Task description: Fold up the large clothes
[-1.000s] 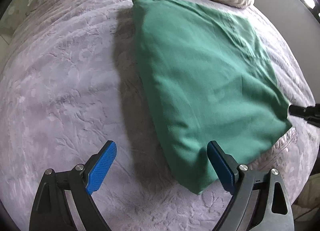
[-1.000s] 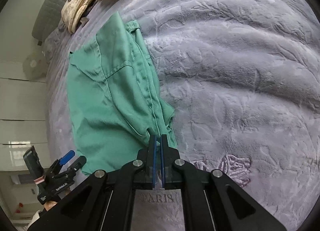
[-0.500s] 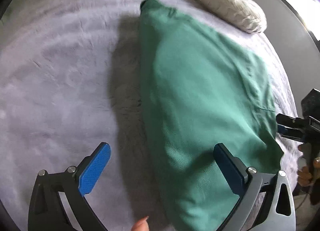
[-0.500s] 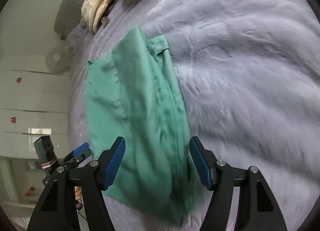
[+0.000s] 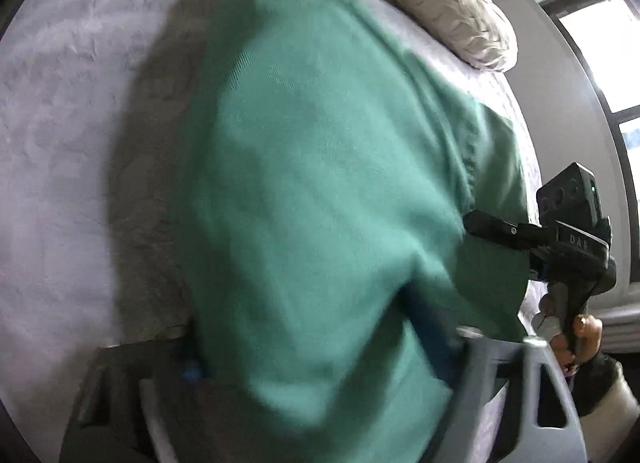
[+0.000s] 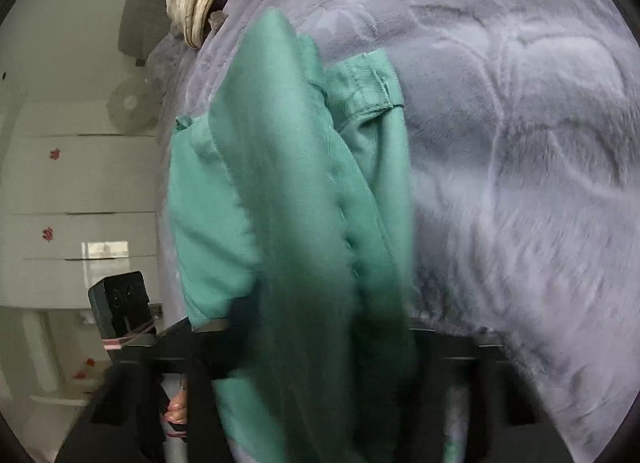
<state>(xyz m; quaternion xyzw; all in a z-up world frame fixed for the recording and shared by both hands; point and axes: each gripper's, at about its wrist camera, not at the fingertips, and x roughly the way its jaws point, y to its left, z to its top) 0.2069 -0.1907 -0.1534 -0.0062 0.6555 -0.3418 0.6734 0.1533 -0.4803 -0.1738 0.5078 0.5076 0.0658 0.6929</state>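
Closing both tools, left tool (image 5: 320, 359) and right tool (image 6: 320, 343), over garment (image 5: 320, 183) near end, long axis toward pillow (image 5: 440, 3); grip unclear.

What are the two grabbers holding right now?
It cannot be told for sure. Both are closing around the near end of the green garment, left gripper and right gripper, but blur hides any pinch.

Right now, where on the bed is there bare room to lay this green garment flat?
Bare purple bedspread runs from the green garment to the bed's edge in the left wrist view; in the right wrist view a wider bare stretch lies beyond the garment's waistband side. Crowded: the head end, with the cream pillow and the crumpled beige bedding.
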